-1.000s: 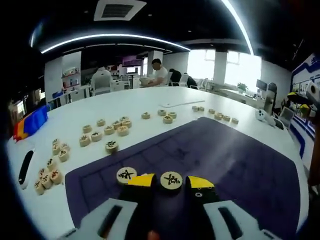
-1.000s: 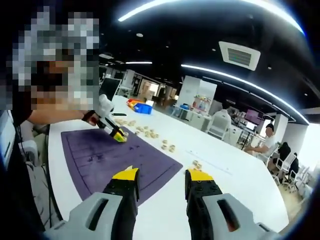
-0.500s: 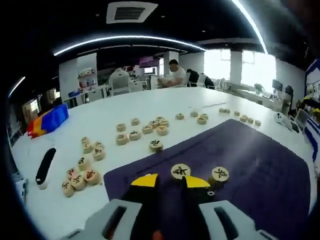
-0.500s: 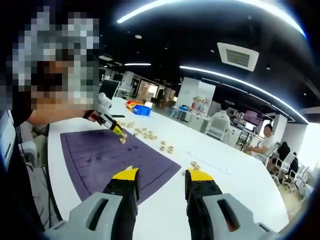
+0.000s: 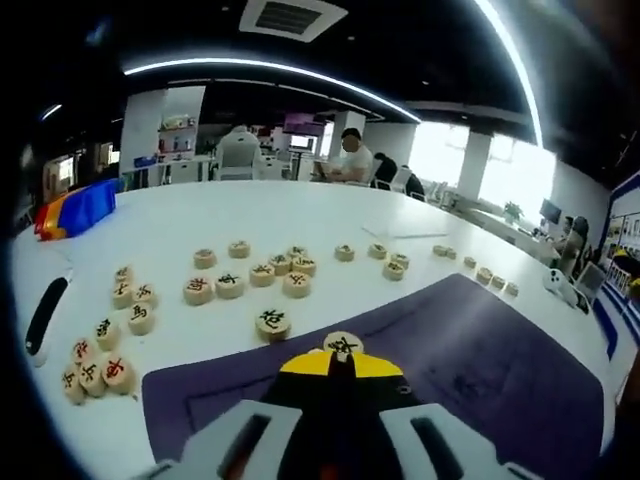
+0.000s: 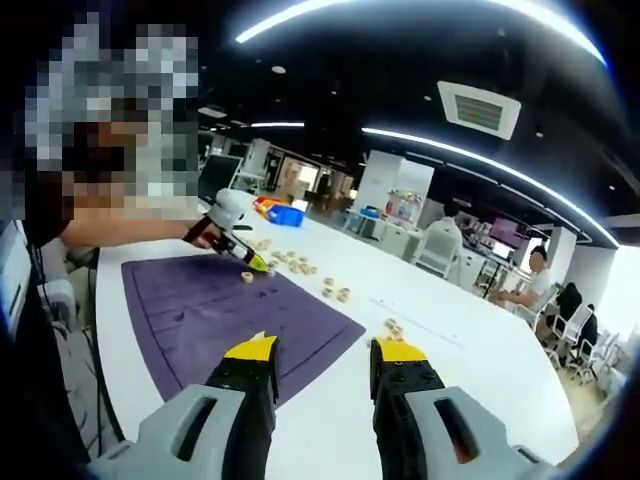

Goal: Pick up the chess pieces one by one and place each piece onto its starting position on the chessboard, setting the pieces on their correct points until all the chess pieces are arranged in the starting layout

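Observation:
The purple chessboard mat (image 5: 500, 370) lies on a white table (image 5: 200, 225). My left gripper (image 5: 340, 365) is shut, its yellow tips touching with nothing between them. One round wooden piece (image 5: 342, 345) lies just past the tips at the mat's edge, and another piece (image 5: 272, 322) sits on the table beside it. In the right gripper view, the left gripper (image 6: 250, 262) is held by a gloved hand above the mat (image 6: 220, 315), a little apart from a piece (image 6: 243, 279). My right gripper (image 6: 322, 352) hovers open and empty over the mat's near corner.
Loose pieces lie in groups on the table (image 5: 250, 275) (image 5: 100, 350) (image 5: 400, 262) (image 6: 340, 293). A black oblong object (image 5: 45, 320) lies at the left edge. Blue bins (image 6: 285, 215) stand at the far end. People sit at desks in the background.
The left gripper's jaws closed from wide open, leaving the piece that lay between them on the mat. Its view shifted toward the mat's edge near the loose pieces. The right gripper stayed still.

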A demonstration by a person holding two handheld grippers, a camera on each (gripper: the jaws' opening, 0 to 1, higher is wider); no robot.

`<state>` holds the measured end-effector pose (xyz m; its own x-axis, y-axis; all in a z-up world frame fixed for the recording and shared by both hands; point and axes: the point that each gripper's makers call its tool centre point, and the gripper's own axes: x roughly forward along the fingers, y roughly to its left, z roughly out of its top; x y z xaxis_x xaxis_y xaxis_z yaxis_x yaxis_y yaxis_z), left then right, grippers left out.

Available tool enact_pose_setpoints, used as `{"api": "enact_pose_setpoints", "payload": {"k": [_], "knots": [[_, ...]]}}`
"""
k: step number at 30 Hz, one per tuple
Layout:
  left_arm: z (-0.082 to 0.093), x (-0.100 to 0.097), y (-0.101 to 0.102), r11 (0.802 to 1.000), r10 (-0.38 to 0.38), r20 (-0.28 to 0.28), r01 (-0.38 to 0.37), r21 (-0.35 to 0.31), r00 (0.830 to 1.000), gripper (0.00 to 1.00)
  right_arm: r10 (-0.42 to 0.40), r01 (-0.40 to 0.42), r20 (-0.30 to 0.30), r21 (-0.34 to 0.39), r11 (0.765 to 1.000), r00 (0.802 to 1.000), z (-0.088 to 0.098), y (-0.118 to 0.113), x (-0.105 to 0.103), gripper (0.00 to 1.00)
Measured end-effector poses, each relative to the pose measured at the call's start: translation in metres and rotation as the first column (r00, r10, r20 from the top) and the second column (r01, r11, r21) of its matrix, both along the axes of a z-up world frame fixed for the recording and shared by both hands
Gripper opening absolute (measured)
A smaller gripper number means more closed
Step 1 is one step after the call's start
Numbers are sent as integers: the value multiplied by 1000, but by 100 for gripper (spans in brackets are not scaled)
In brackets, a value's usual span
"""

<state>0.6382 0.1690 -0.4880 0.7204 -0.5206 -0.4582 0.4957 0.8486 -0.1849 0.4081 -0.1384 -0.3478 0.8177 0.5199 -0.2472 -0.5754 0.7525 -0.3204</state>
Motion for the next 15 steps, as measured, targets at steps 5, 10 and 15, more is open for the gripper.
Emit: {"api": "enact_pose_setpoints", "payload": {"k": [5, 10, 15], "knots": [[19, -14, 0, 1000, -21, 49, 20, 25, 999, 18, -7, 7, 12, 7, 1000, 1000, 4, -4, -2, 37], [62, -52, -19, 986, -147, 156, 132, 102, 977, 27, -25, 24, 18, 12, 1000, 1000, 7, -11, -1, 37], [88, -96, -31, 966, -210, 198, 173, 190, 957, 33, -39, 38, 24, 15, 999, 999, 11, -15, -3, 37]]}}
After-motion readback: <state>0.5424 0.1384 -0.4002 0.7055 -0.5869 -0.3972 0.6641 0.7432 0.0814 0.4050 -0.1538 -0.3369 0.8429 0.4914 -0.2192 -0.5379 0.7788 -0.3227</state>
